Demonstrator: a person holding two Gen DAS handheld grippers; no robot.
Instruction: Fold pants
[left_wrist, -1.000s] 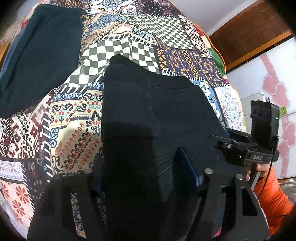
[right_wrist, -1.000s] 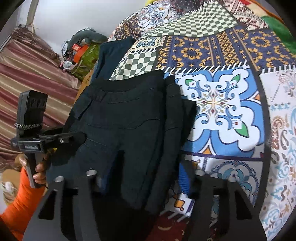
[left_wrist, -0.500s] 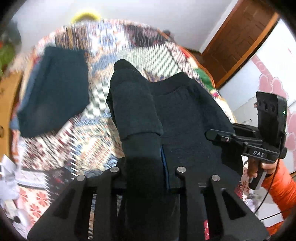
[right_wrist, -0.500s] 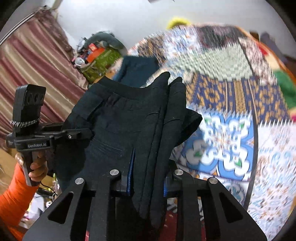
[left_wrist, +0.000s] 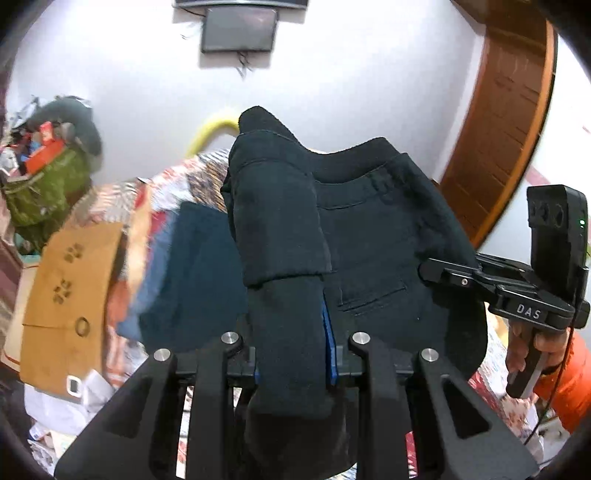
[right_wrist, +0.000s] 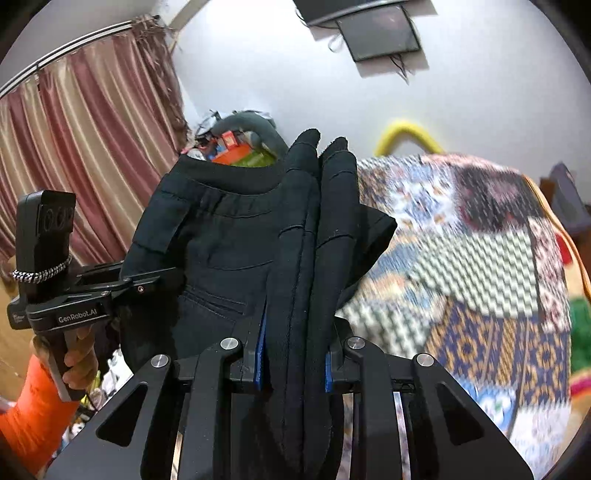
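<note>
Gripping a bunched edge each, the left tool and right tool are both clenched on the black pants, which hang in the air between them, clear of the patterned bed. From either tool the cloth runs toward 12 o'clock, the waistband uppermost; its long axis spans tool to tool, so neither hand is nearer. The bed lies lower, toward 3 o'clock in the right view, and any laying-down would likely turn on that. The legs below the tools are hidden, and the blurred bed hides where the folded dark garment ends.
</note>
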